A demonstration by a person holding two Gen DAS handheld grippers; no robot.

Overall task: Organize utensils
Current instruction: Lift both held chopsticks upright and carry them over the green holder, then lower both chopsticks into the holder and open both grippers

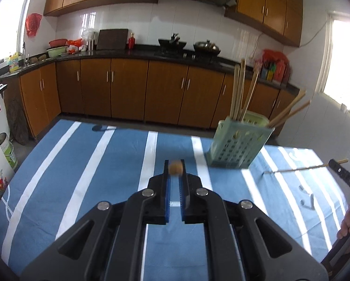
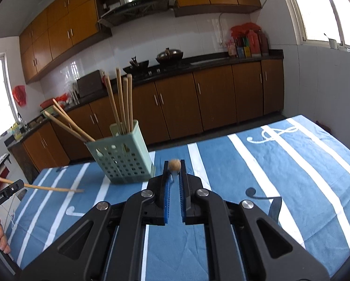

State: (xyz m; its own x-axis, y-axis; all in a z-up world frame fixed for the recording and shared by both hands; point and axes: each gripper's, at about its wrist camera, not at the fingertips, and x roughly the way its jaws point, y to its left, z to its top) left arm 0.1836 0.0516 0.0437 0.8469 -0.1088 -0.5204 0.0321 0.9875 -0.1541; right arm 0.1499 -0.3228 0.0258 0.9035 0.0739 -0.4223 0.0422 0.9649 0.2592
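Left wrist view shows the left claw [image 1: 175,171] clamped on a pale wooden chopstick [image 1: 175,168] seen end-on, its long axis running along the fingers. The right claw [image 2: 174,167] pinches another chopstick [image 2: 174,164] likewise. The mint-green perforated plastic holder [image 2: 121,158] stands far-left of the right claw on the blue striped surface [image 2: 268,178], seemingly nearer to it.

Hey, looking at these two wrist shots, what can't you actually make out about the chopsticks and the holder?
- Left claw: its chopstick appears end-on in the left wrist view; length hidden.
- Right claw: its chopstick likewise, right wrist view.
- Holder: inner dividers and chopstick tips hidden by its perforated walls.
- Dark object on the cloth's far edge: too small.
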